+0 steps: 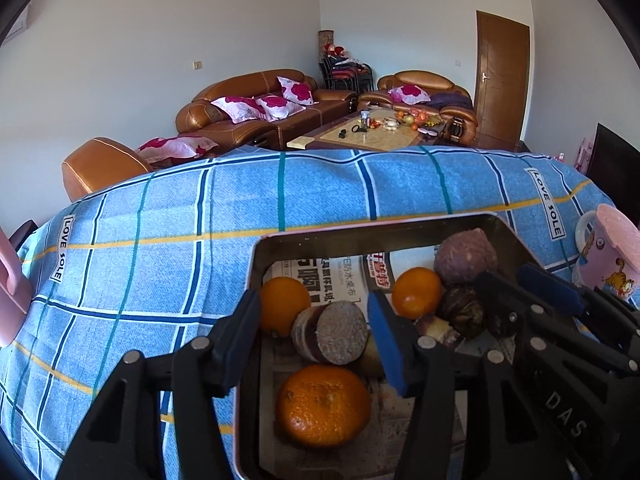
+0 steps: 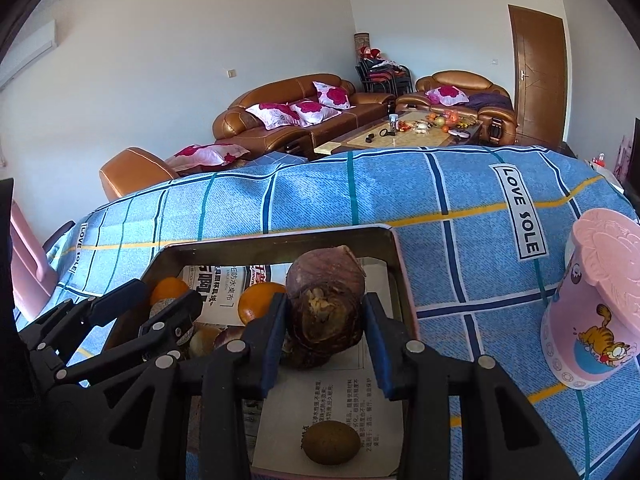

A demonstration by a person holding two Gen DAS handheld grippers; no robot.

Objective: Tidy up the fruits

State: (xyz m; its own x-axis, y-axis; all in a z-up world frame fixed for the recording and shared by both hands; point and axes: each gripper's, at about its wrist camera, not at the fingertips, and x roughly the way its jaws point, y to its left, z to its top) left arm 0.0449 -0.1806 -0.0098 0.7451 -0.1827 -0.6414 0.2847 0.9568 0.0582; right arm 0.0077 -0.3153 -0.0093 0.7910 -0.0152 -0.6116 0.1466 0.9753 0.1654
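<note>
Left tool (image 1: 314, 334) agape, right tool (image 2: 326, 334) clamped.

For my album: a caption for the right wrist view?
Right gripper straddles a brown root in a paper-lined tray.

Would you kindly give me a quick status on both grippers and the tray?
Left gripper open over cut root piece. Right gripper shut on taro root. Tray crowded; oranges close by.

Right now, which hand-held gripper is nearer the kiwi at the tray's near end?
Right. The kiwi lies just below the right hand-held gripper, which flanks a taro; the left hand-held gripper is across the tray, over the cut root.
</note>
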